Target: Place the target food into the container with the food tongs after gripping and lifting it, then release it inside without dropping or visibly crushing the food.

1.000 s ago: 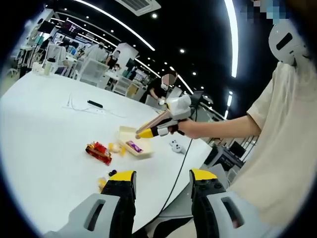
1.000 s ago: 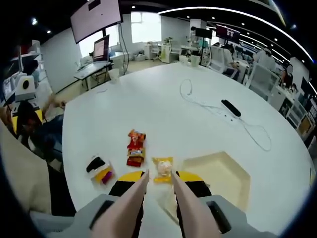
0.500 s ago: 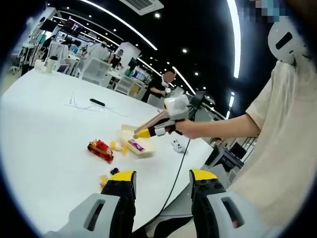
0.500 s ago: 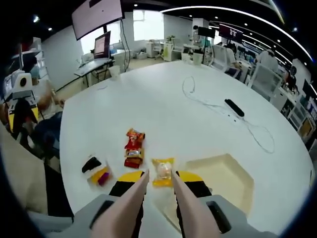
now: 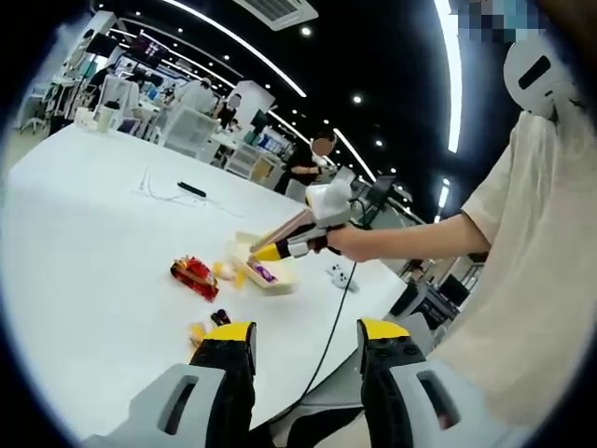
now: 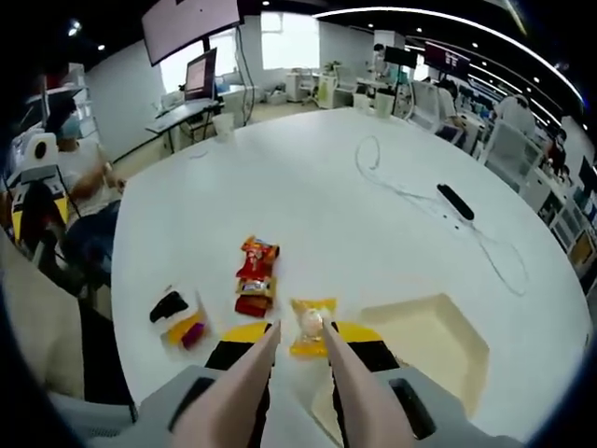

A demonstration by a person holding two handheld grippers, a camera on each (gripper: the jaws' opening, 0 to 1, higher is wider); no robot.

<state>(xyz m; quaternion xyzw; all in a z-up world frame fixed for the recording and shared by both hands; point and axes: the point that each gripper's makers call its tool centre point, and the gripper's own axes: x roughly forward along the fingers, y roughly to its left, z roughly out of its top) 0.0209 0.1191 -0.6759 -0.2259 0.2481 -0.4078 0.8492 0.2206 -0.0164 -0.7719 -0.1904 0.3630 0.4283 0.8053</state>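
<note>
Now tongs (image 6: 297,373) above yellow snack packet (image 6: 309,325), beside cream container (image 6: 431,338)

One cream container (image 6: 438,336), one red snack pack (image 6: 256,277), one yellow-wrapped bun (image 6: 311,325), two small wrapped sweets (image 6: 180,318)

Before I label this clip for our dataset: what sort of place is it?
Probably an open-plan lab or office: a big white table among desks with a monitor, a wall screen above, and long ceiling light strips.
</note>
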